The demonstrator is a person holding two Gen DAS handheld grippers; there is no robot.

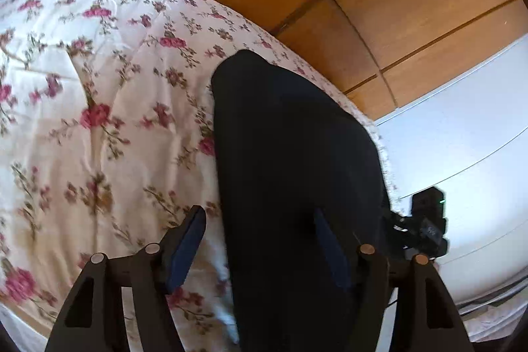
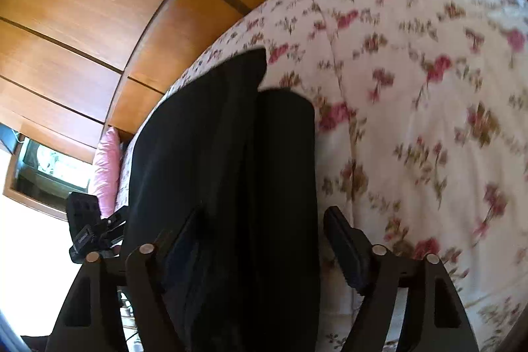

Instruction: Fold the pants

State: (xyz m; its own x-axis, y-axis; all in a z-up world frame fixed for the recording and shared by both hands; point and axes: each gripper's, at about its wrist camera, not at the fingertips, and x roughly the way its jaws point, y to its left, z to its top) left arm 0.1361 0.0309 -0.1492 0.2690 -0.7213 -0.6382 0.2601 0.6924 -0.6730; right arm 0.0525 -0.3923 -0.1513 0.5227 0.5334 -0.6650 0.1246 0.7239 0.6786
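Observation:
Black pants (image 1: 290,154) lie lengthwise on a bed with a white floral cover (image 1: 99,88), close to its edge. My left gripper (image 1: 260,236) is open and low over the near end; its left finger sits over the cover and its right finger over the dark cloth. In the right wrist view the pants (image 2: 224,160) show two long layers side by side, their far ends uneven. My right gripper (image 2: 264,240) is open, straddling the near end, with the left finger over the cloth and the right finger just past its edge above the cover (image 2: 412,121). Neither gripper's pads press on the cloth.
Wooden wardrobe panels (image 1: 363,5) stand behind the bed. A white wall (image 1: 462,137) is to the right. A pink pillow (image 2: 105,167) and a window (image 2: 49,167) lie past the bed's left edge. Each view shows the other gripper's black body beside the pants.

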